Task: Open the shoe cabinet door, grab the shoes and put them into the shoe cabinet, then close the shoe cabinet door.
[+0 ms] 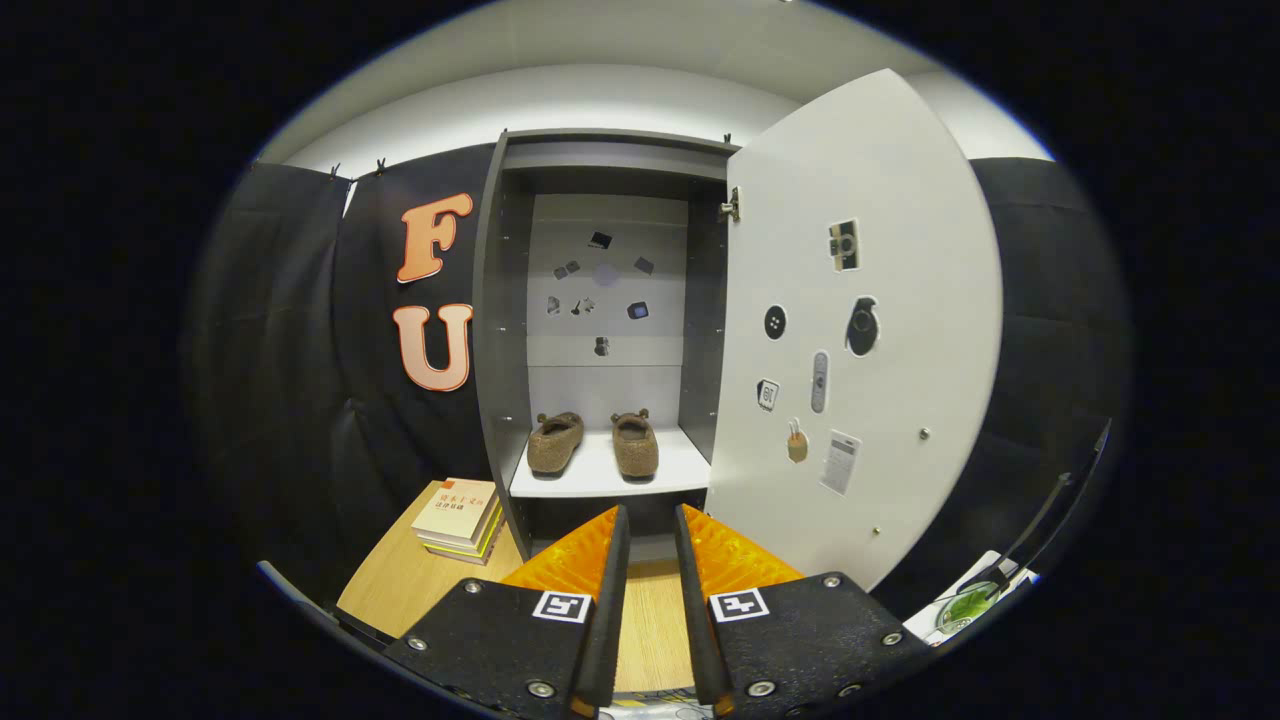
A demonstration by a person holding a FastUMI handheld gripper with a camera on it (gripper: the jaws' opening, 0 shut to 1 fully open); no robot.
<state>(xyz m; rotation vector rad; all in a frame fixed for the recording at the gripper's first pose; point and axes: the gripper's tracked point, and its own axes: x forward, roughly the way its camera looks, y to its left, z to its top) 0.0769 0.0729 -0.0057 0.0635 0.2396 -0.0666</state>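
The shoe cabinet (505, 330) stands straight ahead with its white door (860, 330) swung wide open to the right. Two brown fuzzy slippers sit side by side on its white shelf (600, 478): the left slipper (555, 442) and the right slipper (635, 444), toes pointing inward. My gripper (651, 522) hovers in front of the cabinet, below the shelf's level, with its fingers a little apart and nothing between them. The slippers lie well beyond the fingertips.
A stack of books (460, 520) rests on the wooden tabletop (400, 585) left of the cabinet. Several small stickers dot the cabinet's back wall and the door's inner face. A glass with green contents (966, 606) sits low to the right of the door.
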